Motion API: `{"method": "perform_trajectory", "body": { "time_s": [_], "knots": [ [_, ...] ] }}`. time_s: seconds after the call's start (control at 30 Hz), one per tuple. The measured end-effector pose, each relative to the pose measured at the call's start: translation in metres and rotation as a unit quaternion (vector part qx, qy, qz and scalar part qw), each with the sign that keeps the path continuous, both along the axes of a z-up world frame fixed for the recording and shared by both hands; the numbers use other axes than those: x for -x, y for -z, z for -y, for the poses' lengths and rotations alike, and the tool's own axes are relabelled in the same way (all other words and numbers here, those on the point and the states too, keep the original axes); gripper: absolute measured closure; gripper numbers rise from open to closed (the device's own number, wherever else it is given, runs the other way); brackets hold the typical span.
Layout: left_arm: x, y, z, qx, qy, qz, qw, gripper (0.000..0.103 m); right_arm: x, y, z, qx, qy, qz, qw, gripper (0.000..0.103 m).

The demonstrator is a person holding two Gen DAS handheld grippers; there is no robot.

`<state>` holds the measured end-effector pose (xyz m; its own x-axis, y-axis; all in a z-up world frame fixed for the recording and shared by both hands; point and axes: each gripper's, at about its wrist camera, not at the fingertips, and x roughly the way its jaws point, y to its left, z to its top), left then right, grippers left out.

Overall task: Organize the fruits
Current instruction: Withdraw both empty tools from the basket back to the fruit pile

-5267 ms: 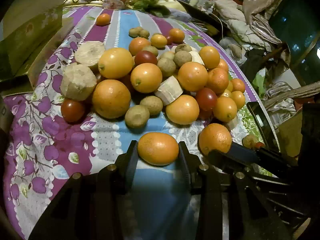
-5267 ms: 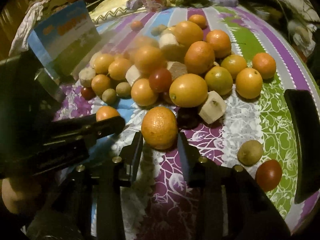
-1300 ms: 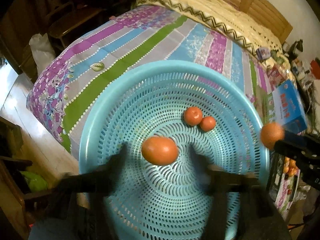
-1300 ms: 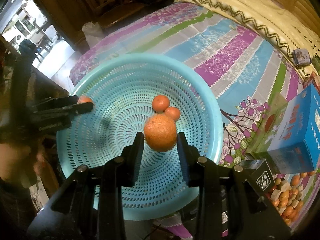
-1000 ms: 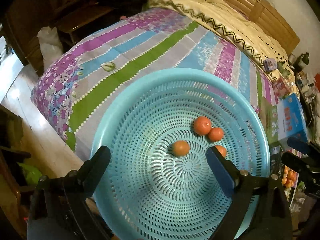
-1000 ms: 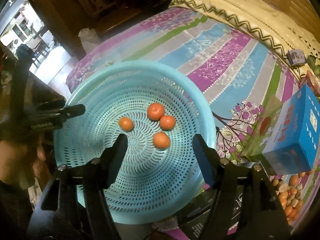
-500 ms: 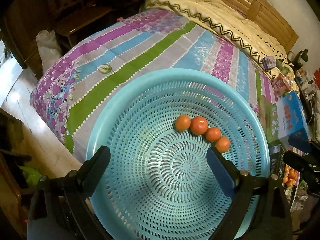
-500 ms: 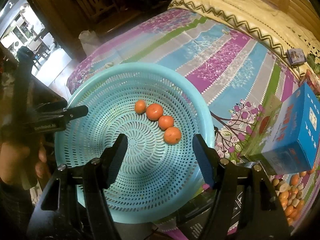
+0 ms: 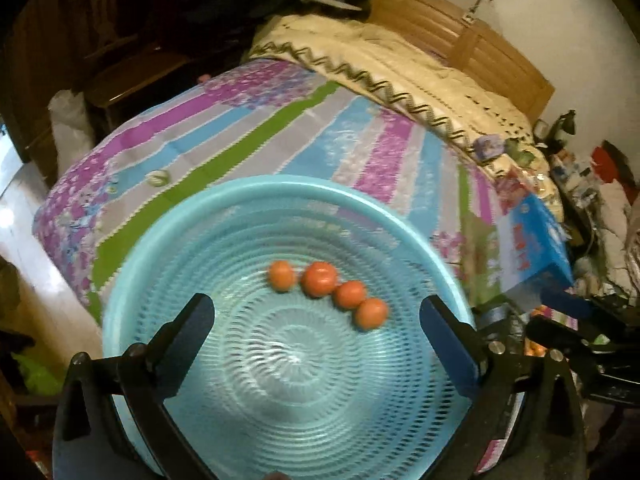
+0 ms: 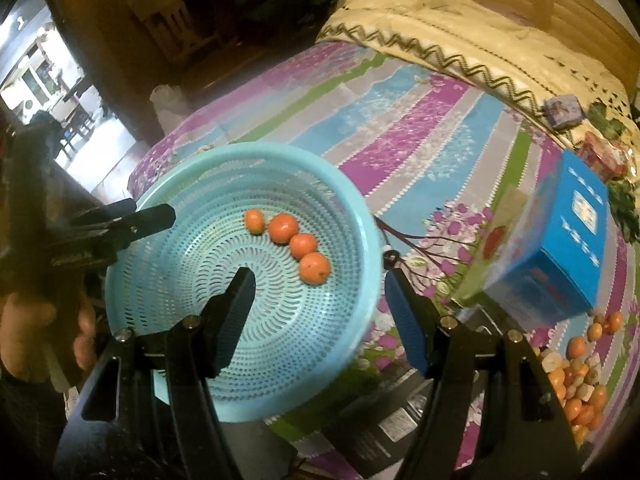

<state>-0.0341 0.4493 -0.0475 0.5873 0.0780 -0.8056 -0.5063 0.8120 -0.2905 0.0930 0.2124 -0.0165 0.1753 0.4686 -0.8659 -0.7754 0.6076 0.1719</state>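
A round light-blue perforated basket point(image 9: 168, 240) point(image 10: 344, 200) sits on the striped bedspread. Several oranges point(image 9: 320, 279) point(image 10: 303, 245) lie in a row inside it, toward its far right wall. My left gripper point(image 9: 316, 316) is open and empty above the basket's near side. My right gripper point(image 10: 318, 284) is open and empty above the basket's right half. The left gripper also shows at the left of the right wrist view point(image 10: 132, 220). A pile of mixed fruit point(image 10: 576, 372) lies on the bedspread at the lower right.
A blue carton point(image 10: 560, 248) point(image 9: 532, 240) stands on the bed to the right of the basket. A cream blanket point(image 9: 400, 68) covers the far end of the bed. A dark device point(image 10: 404, 420) lies below the basket. The floor point(image 9: 24, 248) drops off at the left.
Both grippers opened and dropped their oranges into the basket; the oranges rolled into a row with the two there. Both grippers have since drawn back slightly, the view shifting right.
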Motion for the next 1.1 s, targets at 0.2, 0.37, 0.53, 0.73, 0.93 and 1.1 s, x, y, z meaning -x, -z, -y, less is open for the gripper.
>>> {"method": "perform_trajectory", "body": {
  "time_s": [0.2, 0.37, 0.53, 0.73, 0.93, 1.1],
  "knots": [
    [-0.023, -0.002, 0.041, 0.006, 0.036, 0.005, 0.9993, 0.000, -0.008, -0.002, 0.037, -0.002, 0.027, 0.019, 0.999, 0.033],
    [-0.045, -0.005, 0.082, -0.012, 0.069, 0.001, 0.9975, 0.000, -0.020, -0.004, 0.080, -0.009, 0.071, 0.034, 0.997, 0.027],
    [-0.071, -0.007, 0.130, -0.024, 0.109, -0.004, 0.9938, 0.000, -0.032, -0.006, 0.121, -0.012, 0.116, 0.040, 0.992, 0.024],
    [-0.092, -0.009, 0.174, -0.029, 0.135, -0.005, 0.9904, 0.000, -0.043, -0.002, 0.164, -0.008, 0.160, 0.043, 0.986, 0.022],
    [-0.113, -0.016, 0.233, -0.041, 0.195, 0.007, 0.9799, 0.000, -0.043, 0.009, 0.215, -0.008, 0.193, 0.042, 0.980, 0.021],
    [-0.125, -0.015, 0.300, -0.032, 0.260, 0.035, 0.9644, 0.000, -0.024, 0.030, 0.276, 0.016, 0.226, 0.083, 0.971, 0.021]
  ]
}}
